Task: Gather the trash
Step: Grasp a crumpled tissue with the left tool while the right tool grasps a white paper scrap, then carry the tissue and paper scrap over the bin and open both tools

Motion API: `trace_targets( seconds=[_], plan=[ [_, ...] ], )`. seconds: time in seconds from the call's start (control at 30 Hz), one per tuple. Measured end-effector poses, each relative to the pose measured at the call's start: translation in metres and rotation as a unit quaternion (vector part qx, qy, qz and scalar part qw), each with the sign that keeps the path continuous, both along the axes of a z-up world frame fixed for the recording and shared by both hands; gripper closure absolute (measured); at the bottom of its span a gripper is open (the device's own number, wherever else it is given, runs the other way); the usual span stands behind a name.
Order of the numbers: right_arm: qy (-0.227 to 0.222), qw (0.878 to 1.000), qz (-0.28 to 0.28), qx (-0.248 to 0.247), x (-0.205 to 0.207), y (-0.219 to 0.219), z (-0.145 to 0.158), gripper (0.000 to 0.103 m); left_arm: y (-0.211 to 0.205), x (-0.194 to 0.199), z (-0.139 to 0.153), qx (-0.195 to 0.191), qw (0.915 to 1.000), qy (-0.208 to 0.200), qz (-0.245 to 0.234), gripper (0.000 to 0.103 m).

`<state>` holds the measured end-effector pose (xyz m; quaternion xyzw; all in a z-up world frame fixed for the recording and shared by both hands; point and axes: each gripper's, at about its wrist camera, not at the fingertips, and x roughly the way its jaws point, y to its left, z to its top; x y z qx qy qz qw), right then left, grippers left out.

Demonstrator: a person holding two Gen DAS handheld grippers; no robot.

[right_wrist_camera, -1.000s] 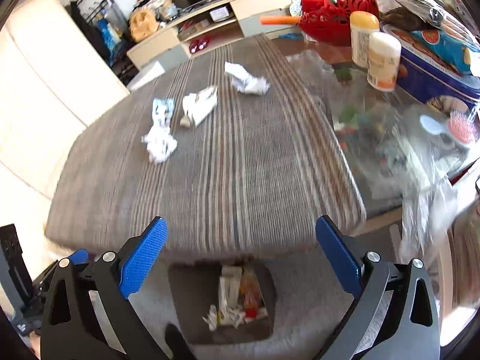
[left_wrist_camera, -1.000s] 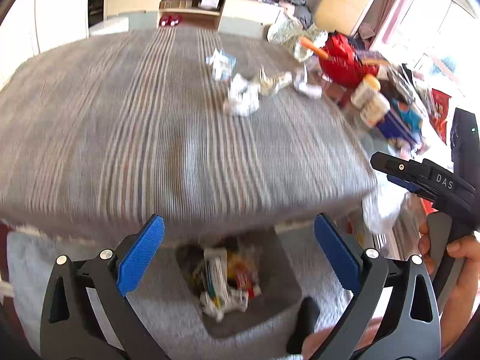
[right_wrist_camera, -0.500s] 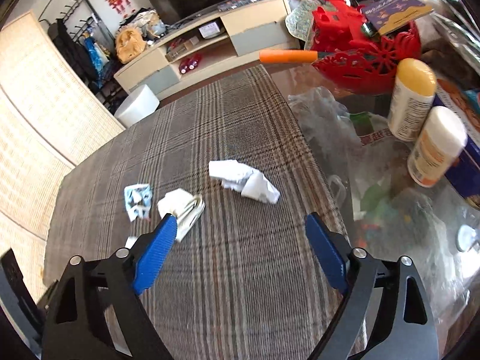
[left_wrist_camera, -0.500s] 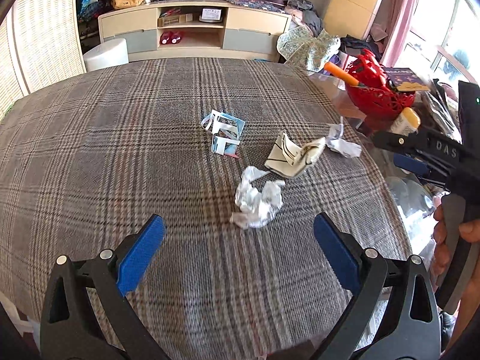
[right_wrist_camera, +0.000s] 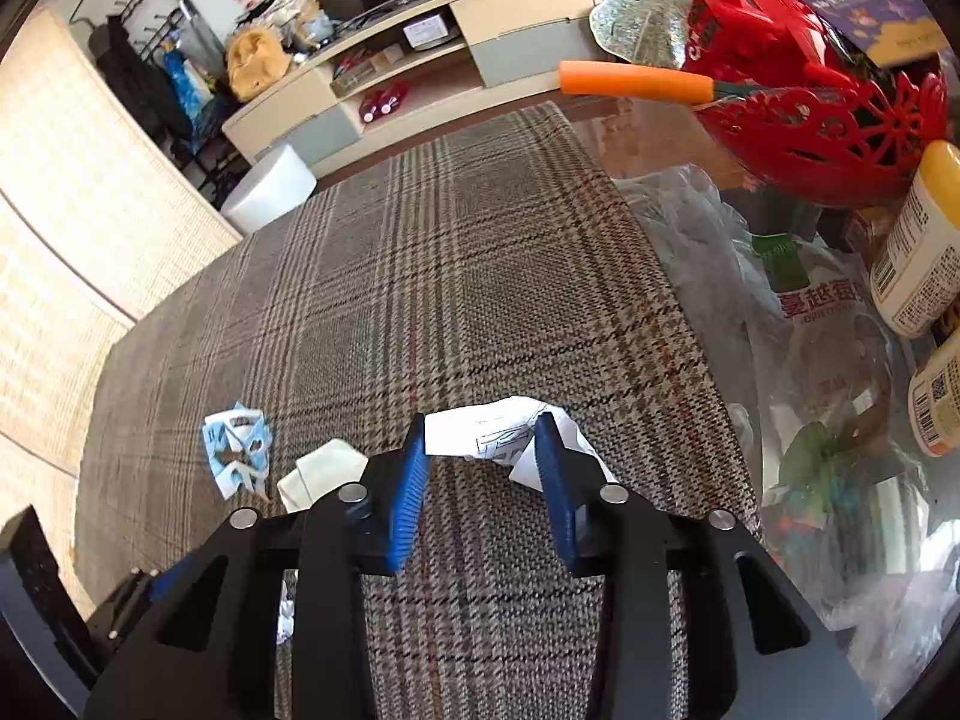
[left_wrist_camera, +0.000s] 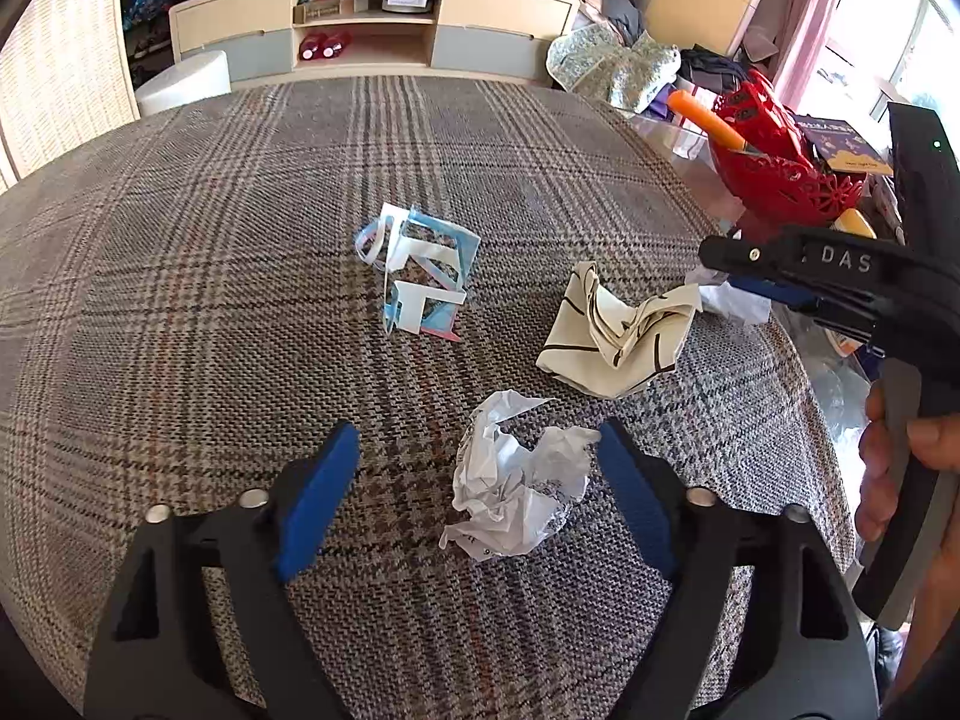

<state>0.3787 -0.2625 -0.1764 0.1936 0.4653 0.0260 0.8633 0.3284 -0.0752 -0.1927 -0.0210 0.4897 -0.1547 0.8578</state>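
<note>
Several pieces of trash lie on a plaid cloth (left_wrist_camera: 240, 276). A crumpled white paper ball (left_wrist_camera: 516, 480) sits between the fingers of my open left gripper (left_wrist_camera: 480, 468), nearer the right pad. A blue-and-white torn wrapper (left_wrist_camera: 420, 276) and a cream napkin with dark lines (left_wrist_camera: 618, 324) lie beyond it. My right gripper (right_wrist_camera: 483, 450) is half closed, its blue pads on either side of a white crumpled paper (right_wrist_camera: 504, 429) near the cloth's right edge; I cannot tell if they touch it. The wrapper (right_wrist_camera: 237, 444) and napkin (right_wrist_camera: 318, 471) show at its left.
A red openwork basket (right_wrist_camera: 828, 114) with an orange-handled tool (right_wrist_camera: 636, 81) stands on the glass tabletop to the right, with white bottles (right_wrist_camera: 918, 252) and clear plastic bags (right_wrist_camera: 798, 324). A low TV cabinet (left_wrist_camera: 372, 30) and a white stool (left_wrist_camera: 180, 84) stand beyond the table.
Both grippers have moved up from the floor bin and forward over the table. The left now straddles the paper ball. The right jaws have narrowed around the white paper.
</note>
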Motion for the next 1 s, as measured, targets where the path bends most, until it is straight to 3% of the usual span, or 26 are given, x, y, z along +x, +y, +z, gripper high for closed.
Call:
trace_targets(
  seconds=[0.13,0.17,0.2,0.33,0.43,0.57,1.0],
  plan=[
    [-0.021,1.000,0.005,-0.016,0.002,0.000,0.004,0.080,0.000,0.001,-0.006,-0.010,0.9999,0.003,-0.010,0.050],
    [-0.023,0.999,0.004,-0.021,0.001,0.000,0.006,0.085,-0.001,0.002,-0.006,-0.006,0.9999,-0.002,-0.009,0.064],
    [-0.023,0.999,0.006,-0.028,0.000,0.001,0.008,0.089,-0.002,0.002,-0.006,-0.006,0.9999,-0.001,-0.011,0.071],
    [-0.026,0.999,0.013,-0.045,-0.006,0.000,0.015,0.095,-0.002,-0.005,0.003,0.005,0.9997,-0.010,-0.021,0.087],
    [-0.028,0.998,0.019,-0.045,-0.020,-0.001,0.023,0.095,-0.002,-0.017,0.012,0.019,0.9993,-0.018,-0.027,0.089],
    [-0.038,0.998,0.029,-0.048,-0.049,0.000,0.038,0.095,0.007,-0.041,0.030,0.001,0.9993,-0.025,-0.026,0.091],
    [-0.069,0.990,0.108,-0.058,-0.197,0.050,0.081,0.095,0.029,-0.165,0.062,-0.024,0.9987,-0.040,-0.021,0.092]
  ],
)
